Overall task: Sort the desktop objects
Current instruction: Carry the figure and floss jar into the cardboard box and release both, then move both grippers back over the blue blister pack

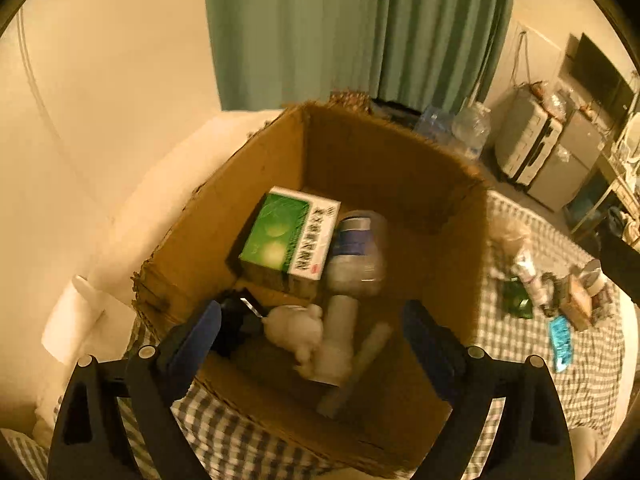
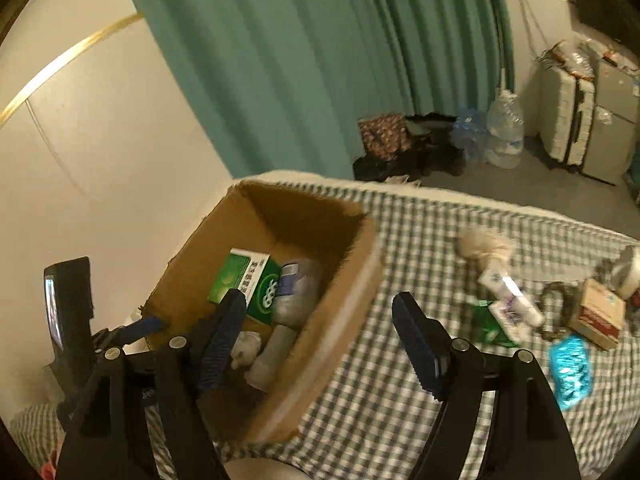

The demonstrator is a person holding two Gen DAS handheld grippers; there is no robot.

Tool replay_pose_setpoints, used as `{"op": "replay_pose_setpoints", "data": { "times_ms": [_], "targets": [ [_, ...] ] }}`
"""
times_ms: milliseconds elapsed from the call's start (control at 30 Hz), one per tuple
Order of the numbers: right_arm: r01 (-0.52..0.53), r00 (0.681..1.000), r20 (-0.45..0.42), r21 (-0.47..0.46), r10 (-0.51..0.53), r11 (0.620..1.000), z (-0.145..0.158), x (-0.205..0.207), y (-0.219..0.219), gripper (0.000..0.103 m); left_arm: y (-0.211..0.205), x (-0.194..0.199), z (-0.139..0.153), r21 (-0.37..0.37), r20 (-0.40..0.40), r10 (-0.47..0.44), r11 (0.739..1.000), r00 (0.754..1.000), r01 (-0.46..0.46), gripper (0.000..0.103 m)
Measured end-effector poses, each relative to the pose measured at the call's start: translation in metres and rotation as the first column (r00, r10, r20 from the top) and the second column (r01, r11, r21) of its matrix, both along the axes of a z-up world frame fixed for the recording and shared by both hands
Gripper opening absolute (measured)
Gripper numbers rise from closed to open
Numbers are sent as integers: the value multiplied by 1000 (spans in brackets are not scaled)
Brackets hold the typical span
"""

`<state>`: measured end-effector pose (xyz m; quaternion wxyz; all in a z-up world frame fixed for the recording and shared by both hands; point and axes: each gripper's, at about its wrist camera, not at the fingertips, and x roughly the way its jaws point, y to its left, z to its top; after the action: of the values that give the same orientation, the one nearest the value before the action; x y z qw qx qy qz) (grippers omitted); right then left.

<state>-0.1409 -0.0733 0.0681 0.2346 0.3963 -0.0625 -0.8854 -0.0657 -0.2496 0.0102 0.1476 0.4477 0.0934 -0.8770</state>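
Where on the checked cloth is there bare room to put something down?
Free: the checked cloth between the cardboard box and the clutter pile, plus the near stretch ahead of the right gripper. Crowded: that pile at the right, and the box's floor.

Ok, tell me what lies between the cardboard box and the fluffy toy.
Only bare checked cloth separates the cardboard box from the fluffy toy, seen in the right wrist view.

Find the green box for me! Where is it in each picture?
Left wrist view: the green box lies inside the cardboard box, middle of the picture, above the open left gripper.
Right wrist view: it sits left of centre, just above the left finger of the open right gripper.
Shared landmark: the bottle touching its right side.
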Motion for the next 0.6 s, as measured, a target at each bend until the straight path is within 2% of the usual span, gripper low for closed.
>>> {"op": "replay_pose_setpoints", "data": {
  "times_ms": [167, 300, 500, 600],
  "targets": [
    [50, 996, -77, 22, -48, 999, 31, 28, 40, 76, 47, 9, 28, -13, -66, -70, 998, 995, 69, 99],
    [96, 984, -155, 44, -88, 994, 52, 56, 76, 80, 95, 14, 40, -10, -98, -152, 988, 983, 152, 100],
    [162, 970, -195, 70, -146, 984, 45, 84, 134, 93, 157, 13, 27, 50, -109, -202, 977, 973, 208, 100],
    [200, 968, -174, 90, -182, 976, 31, 89, 167, 94, 180, 11, 12, 41, -107, -220, 973, 970, 225, 100]
  ]
}}
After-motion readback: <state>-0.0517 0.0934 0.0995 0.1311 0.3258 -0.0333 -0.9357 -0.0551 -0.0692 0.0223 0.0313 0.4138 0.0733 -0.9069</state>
